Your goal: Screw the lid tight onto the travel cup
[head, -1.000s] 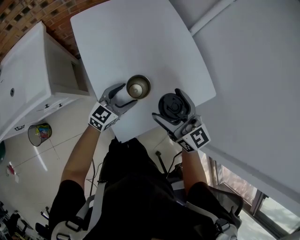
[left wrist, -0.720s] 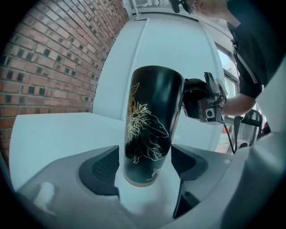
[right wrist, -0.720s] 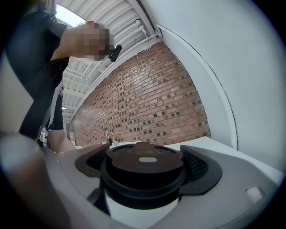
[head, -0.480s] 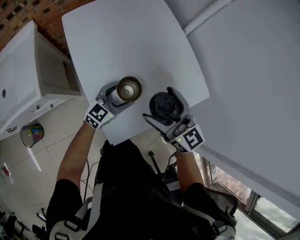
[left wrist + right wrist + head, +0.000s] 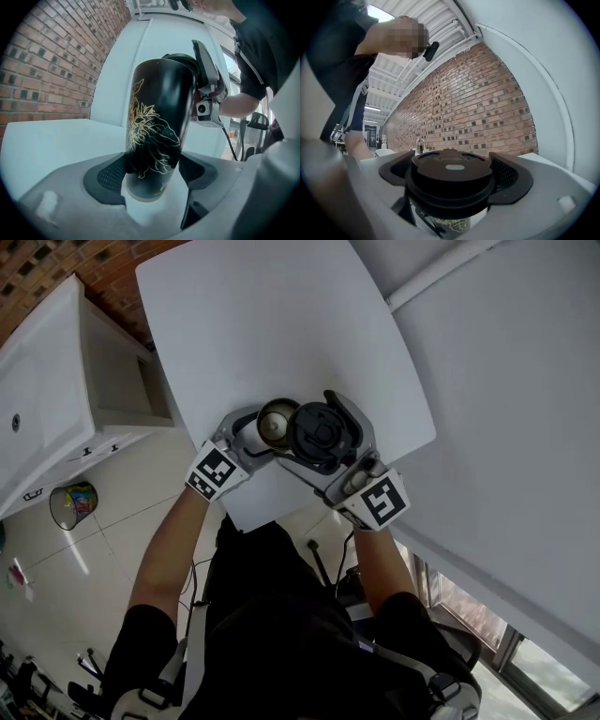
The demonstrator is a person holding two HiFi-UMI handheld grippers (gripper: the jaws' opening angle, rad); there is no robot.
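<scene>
Both pinching: left gripper (image 5: 251, 434) the near-upright travel cup (image 5: 157, 126), mouth up; right gripper (image 5: 328, 433) the lid (image 5: 449, 176).

The 2 forearms reach forward. The left gripper (image 5: 253, 433) clamps the cup (image 5: 157, 126); the right gripper (image 5: 323, 435), just beside it, clamps the lid (image 5: 449, 174).

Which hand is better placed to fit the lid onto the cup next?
Right: the right gripper grips the black lid just at the open mouth of the travel cup, while the left gripper only clamps its body steady.
</scene>
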